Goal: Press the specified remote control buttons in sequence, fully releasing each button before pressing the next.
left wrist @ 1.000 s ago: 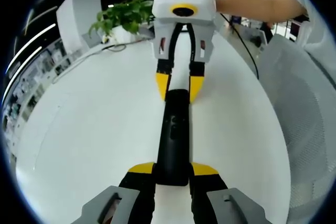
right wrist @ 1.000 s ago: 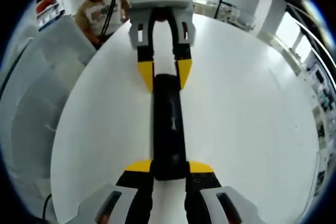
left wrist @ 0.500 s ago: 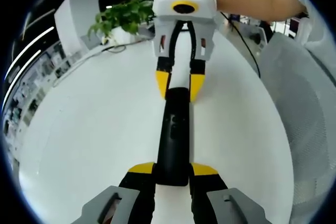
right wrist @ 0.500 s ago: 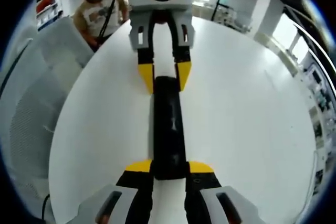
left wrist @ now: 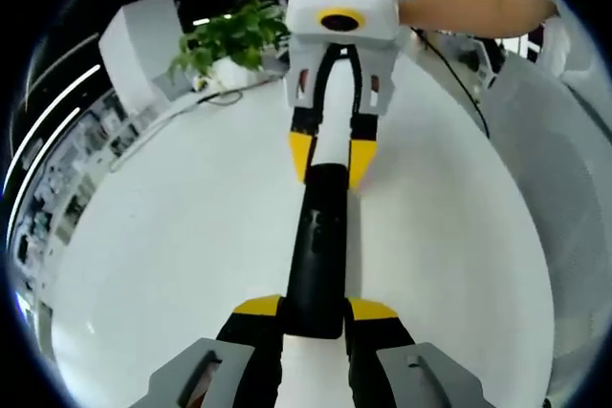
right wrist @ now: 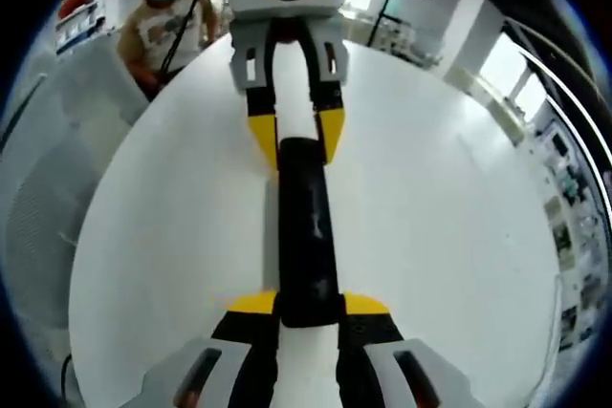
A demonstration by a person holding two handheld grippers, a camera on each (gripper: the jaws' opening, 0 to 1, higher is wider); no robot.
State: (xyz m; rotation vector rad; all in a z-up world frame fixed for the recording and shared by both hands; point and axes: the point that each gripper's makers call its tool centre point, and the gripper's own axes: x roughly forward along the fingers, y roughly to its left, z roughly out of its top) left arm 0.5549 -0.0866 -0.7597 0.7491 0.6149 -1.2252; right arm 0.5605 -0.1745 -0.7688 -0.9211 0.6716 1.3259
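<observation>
While the black remote control (left wrist: 319,253) lies between the two tools, its long axis runs straight from one to the other, so in each view it stretches from the bottom centre up toward the middle. One narrow end sits between the yellow-tipped jaws of the left hand-held gripper (left wrist: 316,311), and the opposite end sits between the yellow tips of the right hand-held gripper (left wrist: 332,156), which comes into the left gripper view from above. In the right gripper view the same arrangement is mirrored: the right hand-held gripper (right wrist: 308,305) pinches the near end of the remote control (right wrist: 305,234), and the left hand-held gripper (right wrist: 295,136) clamps the far end. Both pairs of jaws are drawn in close, pressed against the sides of the slim black body, with no gap visible between tip and casing. A small row of markings or buttons shows faintly along the upper face of the remote, too small to read. Whether the remote rests on the white counter (left wrist: 172,226) or hangs just above it cannot be told. A potted green plant (left wrist: 229,37) stands at the far edge of the counter. A person's forearm (left wrist: 473,5) reaches in behind the right tool.
</observation>
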